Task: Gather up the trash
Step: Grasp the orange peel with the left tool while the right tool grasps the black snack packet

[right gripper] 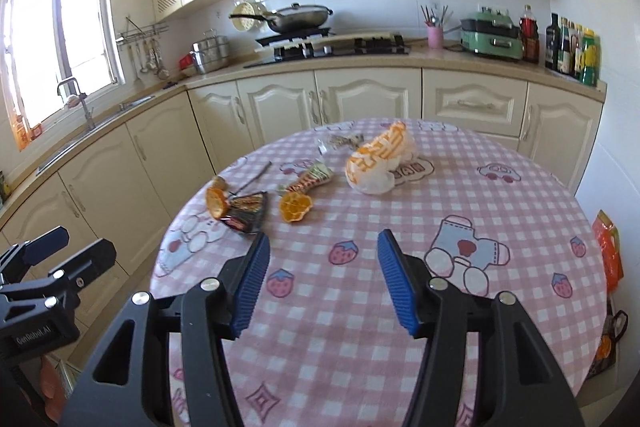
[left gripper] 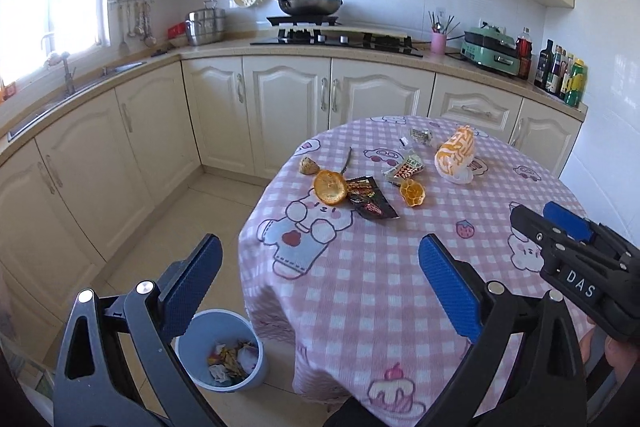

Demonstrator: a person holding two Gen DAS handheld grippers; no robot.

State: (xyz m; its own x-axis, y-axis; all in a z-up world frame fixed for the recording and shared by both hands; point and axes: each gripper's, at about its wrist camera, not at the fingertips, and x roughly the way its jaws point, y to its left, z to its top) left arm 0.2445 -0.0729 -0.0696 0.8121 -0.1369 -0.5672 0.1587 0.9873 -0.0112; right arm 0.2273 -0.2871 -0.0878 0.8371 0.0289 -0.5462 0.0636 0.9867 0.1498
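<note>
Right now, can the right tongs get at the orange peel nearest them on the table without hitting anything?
Probably yes. The right tongs stand open and empty above bare tablecloth, and nothing lies between them and the orange peel. The black wrapper sits just beside the peel, so a sloppy close might catch it.

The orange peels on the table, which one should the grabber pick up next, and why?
Probably the right gripper should move forward to the small orange peel. It lies almost straight ahead, its jaws are open and empty, and no other trash covers it. The bigger peel rests against the dark wrapper near the table's left edge, closer to the open left gripper. The bin waits below.
</note>
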